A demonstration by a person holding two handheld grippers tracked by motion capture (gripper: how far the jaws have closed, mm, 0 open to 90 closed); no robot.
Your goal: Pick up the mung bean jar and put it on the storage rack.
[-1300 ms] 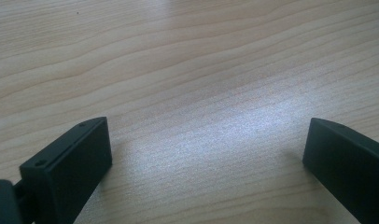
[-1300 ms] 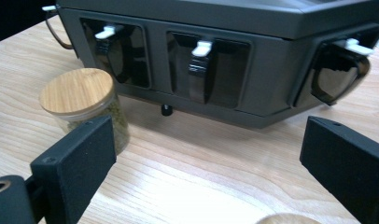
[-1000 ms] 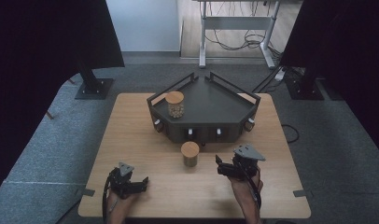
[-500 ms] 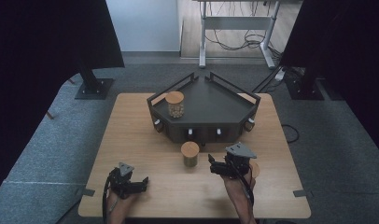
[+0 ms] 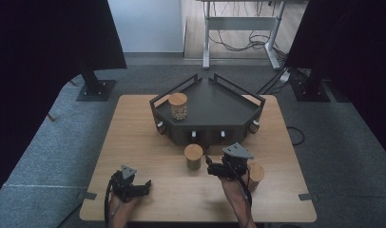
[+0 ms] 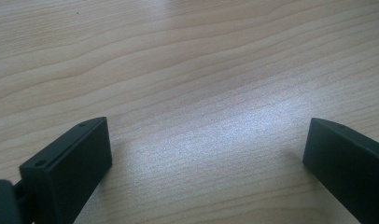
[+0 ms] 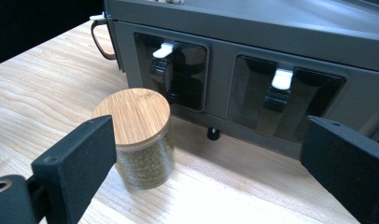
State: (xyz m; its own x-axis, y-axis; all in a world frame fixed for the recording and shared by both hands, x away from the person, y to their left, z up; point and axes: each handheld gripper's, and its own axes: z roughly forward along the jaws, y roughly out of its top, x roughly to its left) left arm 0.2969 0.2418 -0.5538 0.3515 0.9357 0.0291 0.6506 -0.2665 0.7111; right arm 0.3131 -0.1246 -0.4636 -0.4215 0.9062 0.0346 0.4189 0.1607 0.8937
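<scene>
A small glass jar with a bamboo lid (image 5: pixel 193 156) stands on the wooden table (image 5: pixel 134 137) just in front of a dark grey angular tray unit (image 5: pixel 215 102). In the right gripper view the same jar (image 7: pixel 138 140) holds green grains and sits just beyond the left jaw. My right gripper (image 5: pixel 210 167) (image 7: pixel 208 123) is open, right of this jar and pointing at it. A second jar (image 5: pixel 178 105) stands on the tray's left part. A third jar (image 5: pixel 255 175) stands right of my right hand. My left gripper (image 5: pixel 146 186) (image 6: pixel 205 126) rests open over bare wood.
The unit's front face carries two recessed black levers with white tips (image 7: pixel 164 51) (image 7: pixel 282 79) and a ring handle at its corner (image 7: pixel 101 39). Black curtains flank the table; stand bases (image 5: pixel 96 88) and a desk frame (image 5: pixel 238 28) stand on the grey floor beyond.
My right gripper has moved left toward the jar in front of the unit, uncovering the third jar at its right. The left gripper has stayed put.
</scene>
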